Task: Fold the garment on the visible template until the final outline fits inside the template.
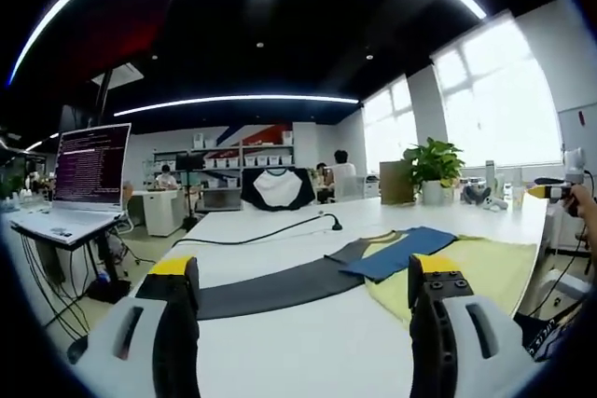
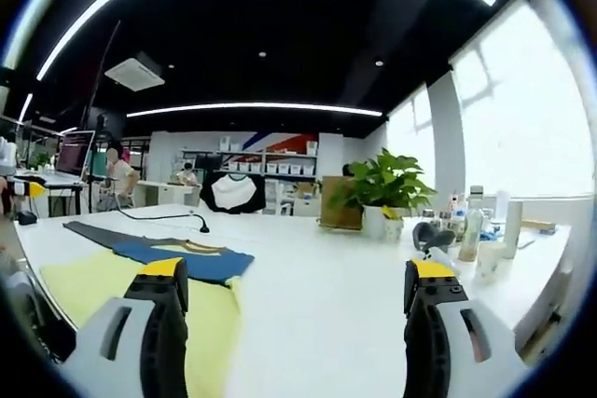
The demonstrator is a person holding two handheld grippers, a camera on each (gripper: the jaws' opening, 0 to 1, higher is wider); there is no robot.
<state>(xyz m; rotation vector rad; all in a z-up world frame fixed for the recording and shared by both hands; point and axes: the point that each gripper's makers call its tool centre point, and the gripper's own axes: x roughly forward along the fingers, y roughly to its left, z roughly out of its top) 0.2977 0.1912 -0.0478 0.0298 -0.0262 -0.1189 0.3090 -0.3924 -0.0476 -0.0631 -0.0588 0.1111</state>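
Observation:
A garment lies flat on the white table (image 1: 280,230). It has a pale yellow body (image 1: 485,267), a blue panel (image 1: 401,253) across the top and a dark grey sleeve (image 1: 280,288) stretched to the left. My left gripper (image 1: 303,291) hovers open above the table, its jaws straddling the grey sleeve from a distance. In the right gripper view the yellow body (image 2: 84,286) and blue panel (image 2: 201,260) lie at lower left. My right gripper (image 2: 297,295) stands open over bare table, with nothing between its jaws.
A black cable with a small stand (image 1: 333,224) runs across the table behind the garment. A potted plant (image 2: 382,193) and several bottles and cups (image 2: 471,230) stand toward the window side. A laptop (image 1: 89,170) sits on a desk at left. People sit in the background.

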